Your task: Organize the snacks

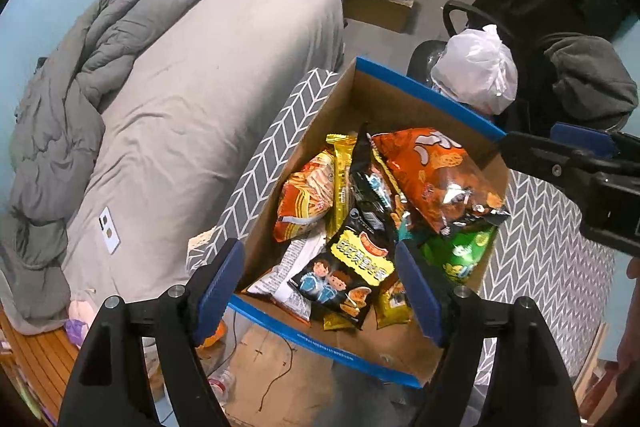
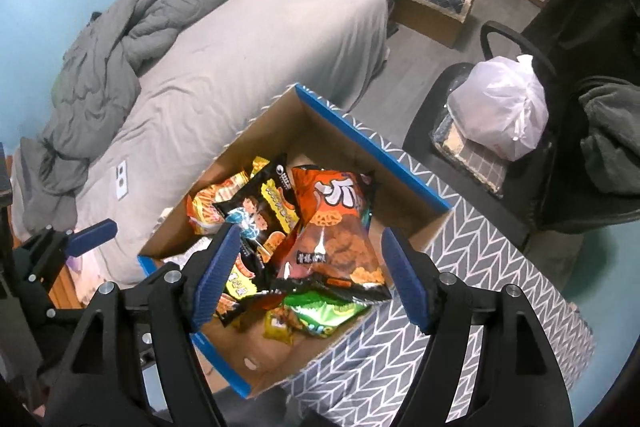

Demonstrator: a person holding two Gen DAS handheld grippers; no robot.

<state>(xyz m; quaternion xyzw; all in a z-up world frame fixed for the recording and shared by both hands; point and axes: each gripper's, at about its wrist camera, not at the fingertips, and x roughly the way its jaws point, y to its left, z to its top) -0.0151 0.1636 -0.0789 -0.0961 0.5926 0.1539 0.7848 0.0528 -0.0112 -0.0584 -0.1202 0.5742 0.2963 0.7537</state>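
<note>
Snacks: crinkly foil packets (image 2: 332, 227) heaped in blue-rimmed cardboard box (image 2: 372, 143); light, slippery, crushable. Pinch sealed edge. Left gripper (image 1: 320, 287), right gripper (image 2: 308, 267) spread, empty.

- My left gripper (image 1: 320, 293) – matt black plastic arms, ribbed blue pads, small bright metal pins.
- My right gripper (image 2: 308, 275) – same matt black plastic and ribbed blue pads.
- Cardboard box (image 1: 432, 95): plain brown matt board inside, glossy blue printed edge.
- Orange snack bag (image 1: 436, 171) at one o'clock in the box: shiny crinkled foil film.
- Black snack bag (image 1: 352, 275): glossy plastic.
- Herringbone cloth (image 1: 548, 239) beneath the box: woven, matt.
- Bedsheet (image 1: 192, 99) at ten o'clock: soft grey cloth, creased.
- White bag (image 1: 476, 71): thin, translucent plastic.
</note>
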